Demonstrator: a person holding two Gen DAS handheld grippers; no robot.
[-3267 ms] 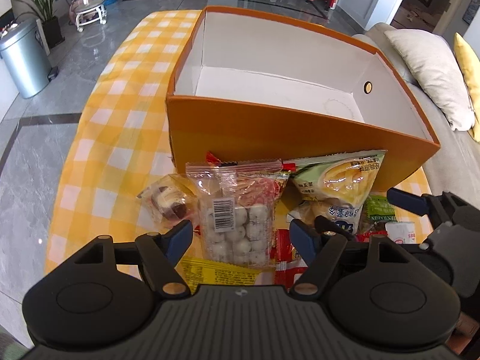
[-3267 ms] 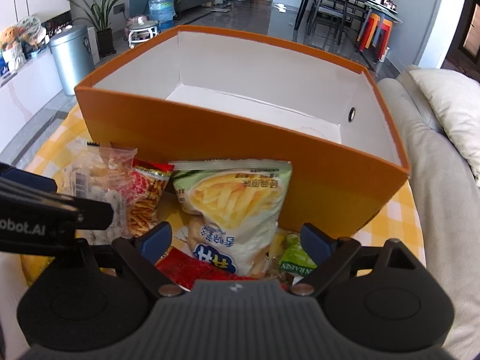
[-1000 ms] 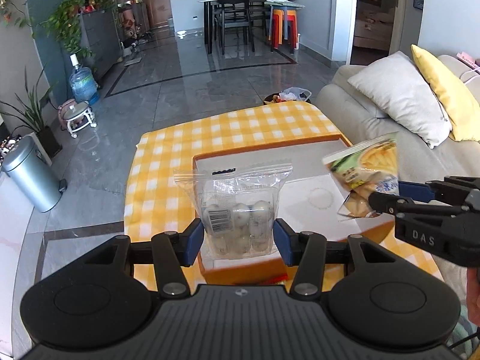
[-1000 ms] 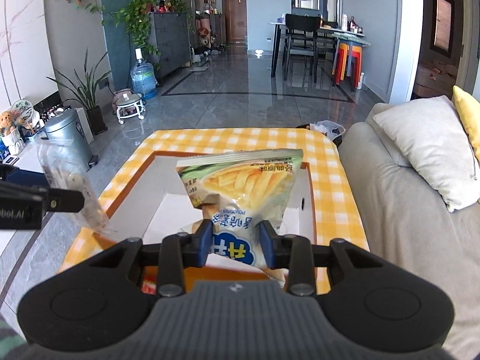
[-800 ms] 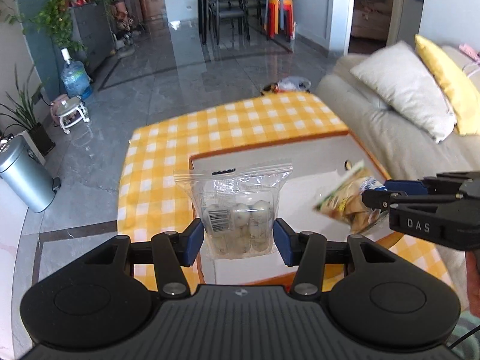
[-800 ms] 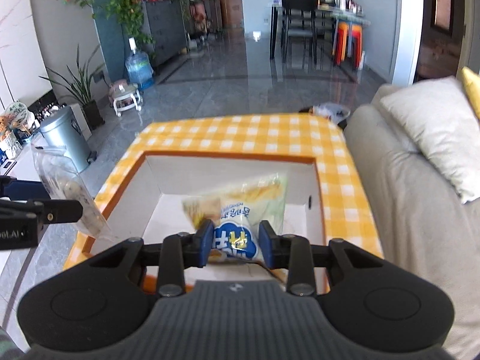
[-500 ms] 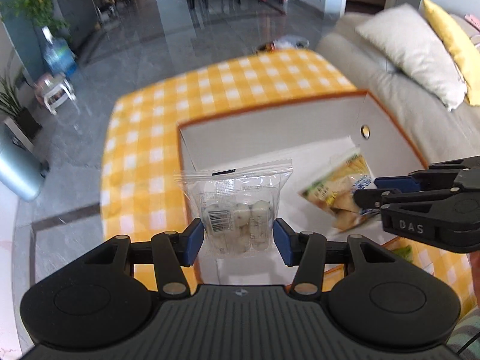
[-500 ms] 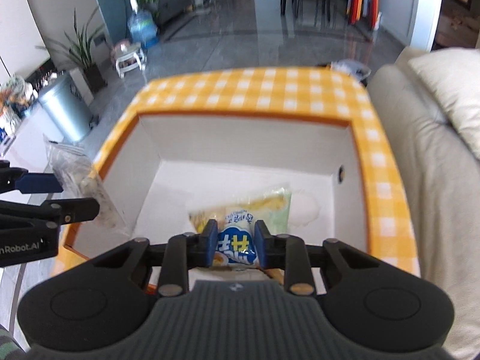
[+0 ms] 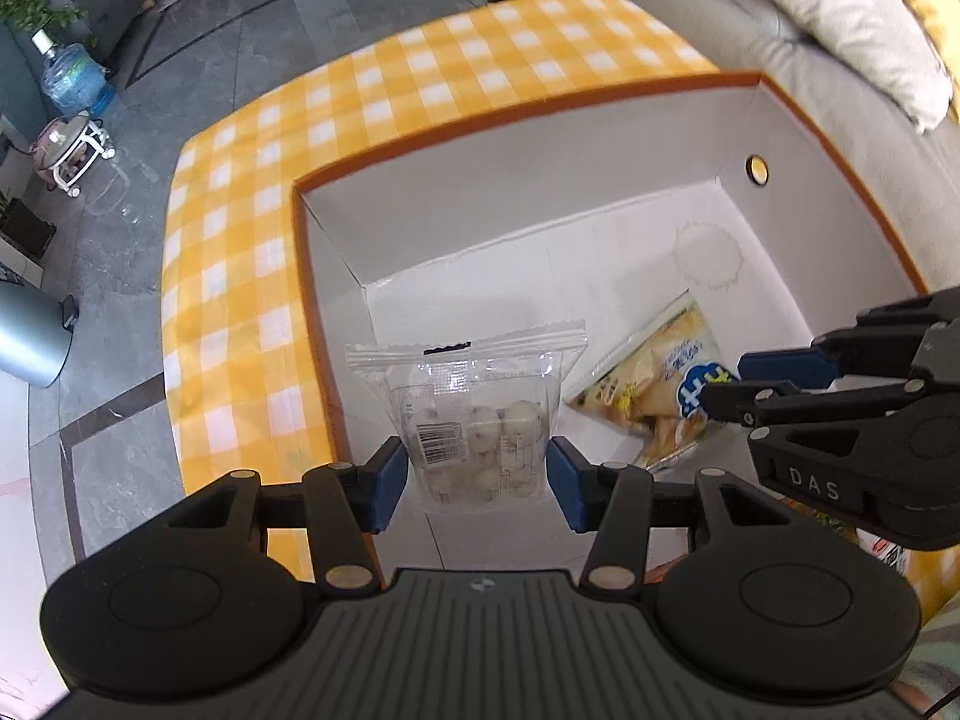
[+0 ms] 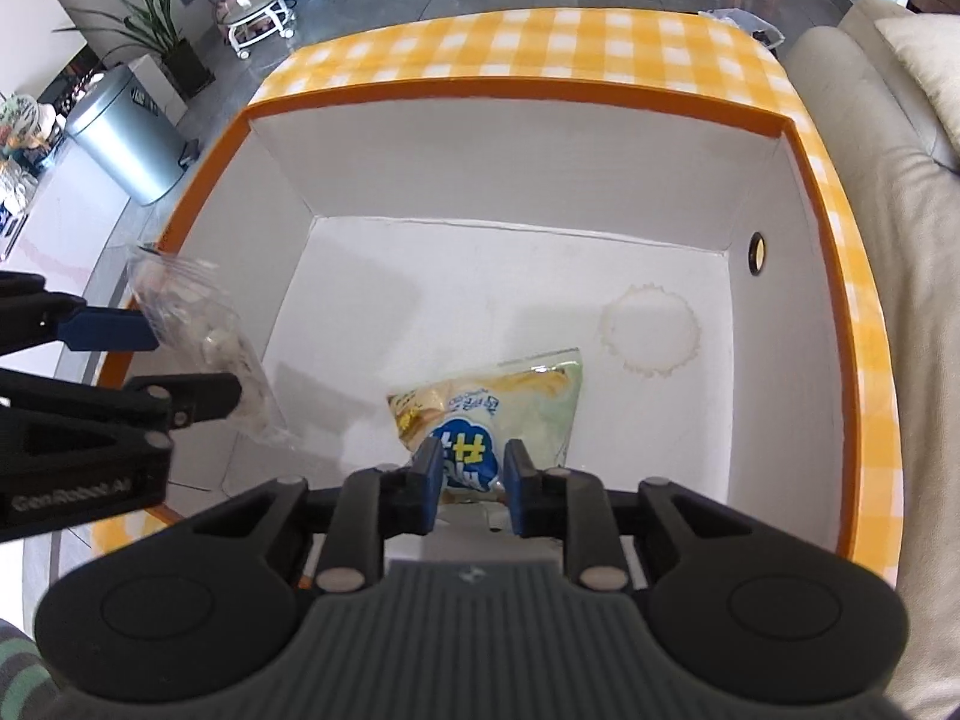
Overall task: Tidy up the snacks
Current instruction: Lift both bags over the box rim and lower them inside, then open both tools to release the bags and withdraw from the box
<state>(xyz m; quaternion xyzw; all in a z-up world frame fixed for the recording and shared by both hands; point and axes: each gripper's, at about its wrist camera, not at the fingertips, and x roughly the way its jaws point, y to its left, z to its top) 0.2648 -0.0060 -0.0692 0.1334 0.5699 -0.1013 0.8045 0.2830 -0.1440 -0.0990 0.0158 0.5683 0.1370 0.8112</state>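
Both snacks mid-delivery, none released; right gripper (image 10: 469, 483) jaws clenched on chip bag (image 10: 510, 402) low inside orange box (image 10: 516, 93); left gripper (image 9: 472, 474) jaws grasping clear ball-snack bag (image 9: 474, 414) above box's left corner; more packets seem left on bench.

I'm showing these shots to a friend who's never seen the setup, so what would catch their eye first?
Probably the big orange box with its white inside, sitting on the yellow checked tablecloth. Next, the two snacks held over it: the left gripper has its jaws clamped on a clear bag of white balls near the box's left wall, and the right gripper has its jaws shut on a chips bag low over the box floor.
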